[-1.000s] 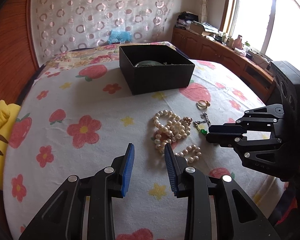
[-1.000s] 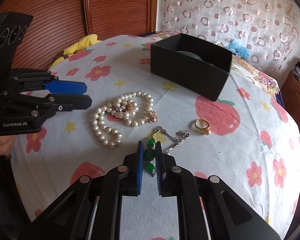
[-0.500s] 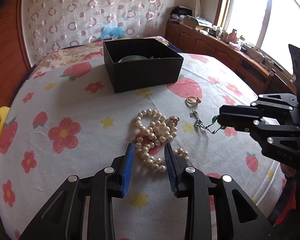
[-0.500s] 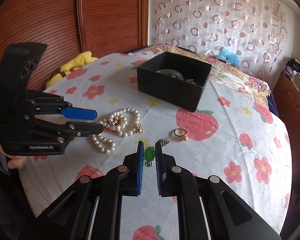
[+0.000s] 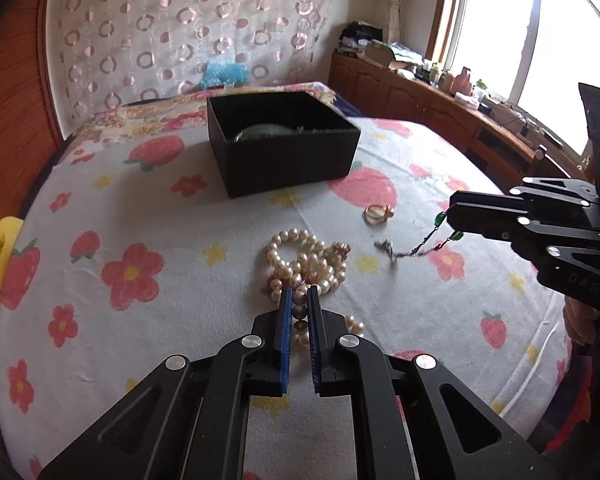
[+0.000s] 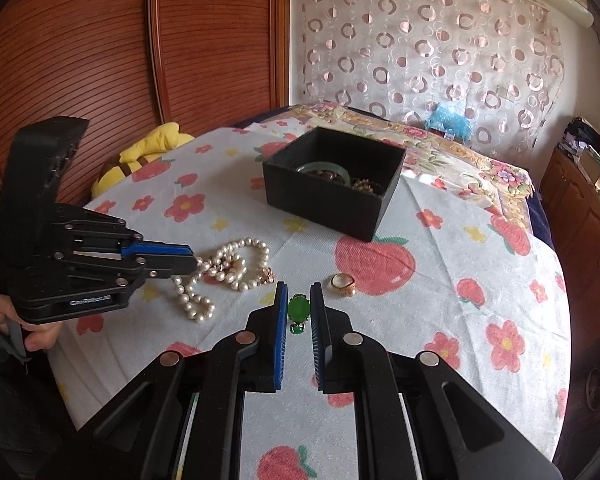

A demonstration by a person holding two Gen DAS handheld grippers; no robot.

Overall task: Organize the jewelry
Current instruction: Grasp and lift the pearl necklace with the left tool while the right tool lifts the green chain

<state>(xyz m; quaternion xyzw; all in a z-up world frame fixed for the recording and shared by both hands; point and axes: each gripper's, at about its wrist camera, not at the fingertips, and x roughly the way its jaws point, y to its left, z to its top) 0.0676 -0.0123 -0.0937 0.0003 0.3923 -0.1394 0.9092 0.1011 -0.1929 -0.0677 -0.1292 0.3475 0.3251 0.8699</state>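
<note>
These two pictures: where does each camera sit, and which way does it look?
Left wrist view: sits on the left tongs, looking along them over the bed at the pearls they pinch; the right tongs show at right.
Right wrist view: sits on the right tongs, which grip a green pendant; the left tongs and a hand show at left.
Both share: the black box, the ring, the pearls.
</note>
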